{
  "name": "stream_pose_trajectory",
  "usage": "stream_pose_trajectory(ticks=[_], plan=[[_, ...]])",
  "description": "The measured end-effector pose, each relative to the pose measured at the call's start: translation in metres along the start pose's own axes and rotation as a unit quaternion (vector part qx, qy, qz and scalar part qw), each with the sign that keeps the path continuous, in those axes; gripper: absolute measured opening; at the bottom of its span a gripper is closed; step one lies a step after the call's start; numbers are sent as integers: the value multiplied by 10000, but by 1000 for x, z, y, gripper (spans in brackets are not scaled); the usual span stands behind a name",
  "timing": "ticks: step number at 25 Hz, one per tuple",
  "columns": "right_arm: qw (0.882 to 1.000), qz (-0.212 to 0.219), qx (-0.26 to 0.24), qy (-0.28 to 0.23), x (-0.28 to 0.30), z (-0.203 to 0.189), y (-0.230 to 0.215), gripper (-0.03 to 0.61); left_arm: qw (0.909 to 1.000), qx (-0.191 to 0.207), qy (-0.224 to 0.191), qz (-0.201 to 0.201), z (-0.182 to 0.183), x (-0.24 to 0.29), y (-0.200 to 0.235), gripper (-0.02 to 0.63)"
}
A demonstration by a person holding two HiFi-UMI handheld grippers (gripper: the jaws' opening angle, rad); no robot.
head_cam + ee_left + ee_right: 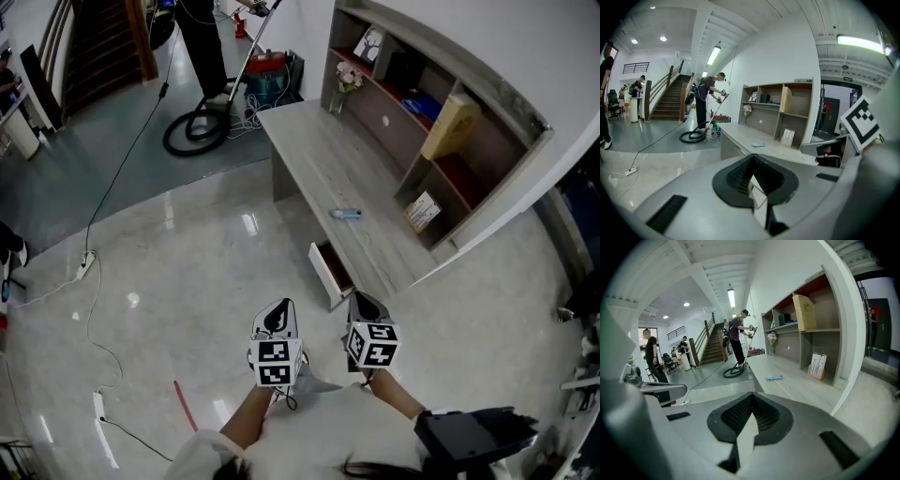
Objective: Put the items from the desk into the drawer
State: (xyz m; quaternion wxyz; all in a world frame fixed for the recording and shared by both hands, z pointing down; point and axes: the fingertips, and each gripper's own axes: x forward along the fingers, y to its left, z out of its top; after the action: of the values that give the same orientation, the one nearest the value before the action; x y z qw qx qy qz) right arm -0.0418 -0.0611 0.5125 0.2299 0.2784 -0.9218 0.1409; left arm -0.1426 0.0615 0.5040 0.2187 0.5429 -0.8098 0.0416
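While nothing has gone into the drawer yet as far as these views show, the setup is ready and both grippers are empty. Far left, off the task: a person with a vacuum [202, 42] and the vacuum hose [195, 131] coiled on the floor beyond the far end of the desk surface [309, 150]. The left gripper [281, 307] hangs low in front of the person, well short of the near end of the surface. Its fingers [757, 196] are pressed together with nothing between them. The drawer [324, 274] is pulled out from the front edge close to the near end. Its inside is dark, so I can't tell if anything is in it. A vase of flowers [345, 80] stands at the far corner by the back edge; it's unclear if it counts as an item to stow. The blue item [346, 214], small and lying flat, sits about midway along the surface, nearer the front edge than the back and well apart from both grippers. The right gripper [360, 300] is just right of the drawer, near the near end. Its fingers [743, 443] are also closed on nothing. Right of that, the shelf unit [487, 159] along the back edge holds a booklet [424, 211] and a box [450, 127], neither on the surface itself. Judgement: very early stage. The drawer is open, the blue item is untouched, and the whole reach, pick and drop is left to do.
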Motion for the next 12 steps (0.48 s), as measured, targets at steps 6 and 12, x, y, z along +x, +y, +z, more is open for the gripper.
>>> stream_pose_trajectory(ticks=[6, 12], plan=[[9996, -248, 157, -26, 30, 21, -28, 0, 9992, 309, 87, -252, 24, 52, -2, -2], [9984, -449, 327, 47, 47, 29, -49, 0, 9976, 432, 224, -502, 36, 87, -9, -2]])
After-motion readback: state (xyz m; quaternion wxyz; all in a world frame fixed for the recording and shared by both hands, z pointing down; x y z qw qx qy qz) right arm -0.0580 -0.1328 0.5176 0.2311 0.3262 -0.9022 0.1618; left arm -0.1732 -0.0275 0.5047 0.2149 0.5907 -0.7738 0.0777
